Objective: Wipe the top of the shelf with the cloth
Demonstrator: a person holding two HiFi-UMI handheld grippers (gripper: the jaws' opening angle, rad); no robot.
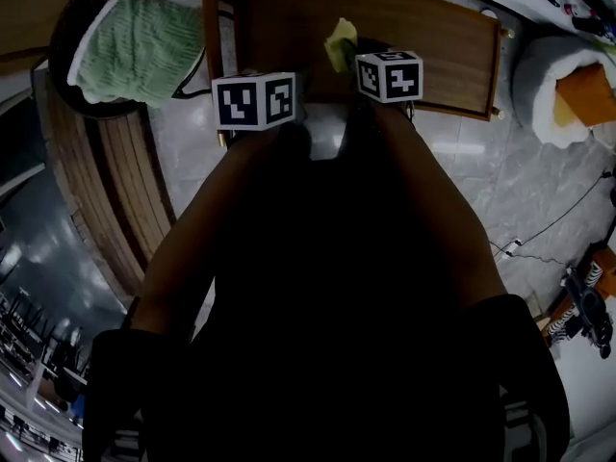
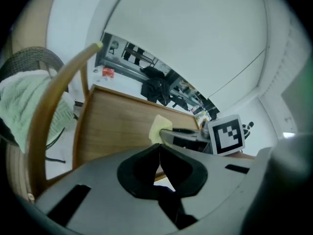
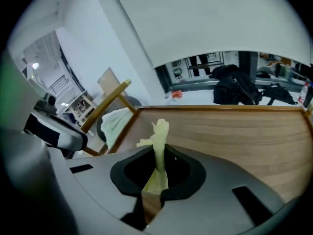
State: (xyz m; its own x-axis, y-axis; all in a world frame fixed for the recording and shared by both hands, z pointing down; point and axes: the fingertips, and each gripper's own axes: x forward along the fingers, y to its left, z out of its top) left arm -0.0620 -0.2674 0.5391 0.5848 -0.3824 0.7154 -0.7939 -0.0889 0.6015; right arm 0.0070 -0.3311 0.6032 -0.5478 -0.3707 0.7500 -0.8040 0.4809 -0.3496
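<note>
Grey marbled floor spreads under the head view, with the wooden shelf at 12 o'clock, a green towel at 10 o'clock and a white cushion at 2 o'clock.

The right gripper is clamped on the yellow cloth. A narrow tuft stands up from between its jaws, and the shelf top fills the view beyond it. In the head view the cloth sits over the near edge of the shelf, toward its 9 o'clock end. I cannot tell whether it touches the wood.

The left gripper has its jaws together on nothing. It hangs just beside the right one, at that gripper's 9 o'clock, off the shelf's near edge.

The wipe looks barely begun, with most of the board lying out toward 3 o'clock.

- Little cloth shows past the jaws, so the gripper probably needs tilting until the tuft, not the jaw tips, meets the wood.
- Light downward pressure should flatten the tuft and give more contact.
- Overlapping passes from the 9 o'clock end to the 3 o'clock end, working from the near edge back to the far one, would cover the top.
- The grip should be firm, since drag could pull so small a pinch loose.
- The left gripper is best held clear of the path.
</note>
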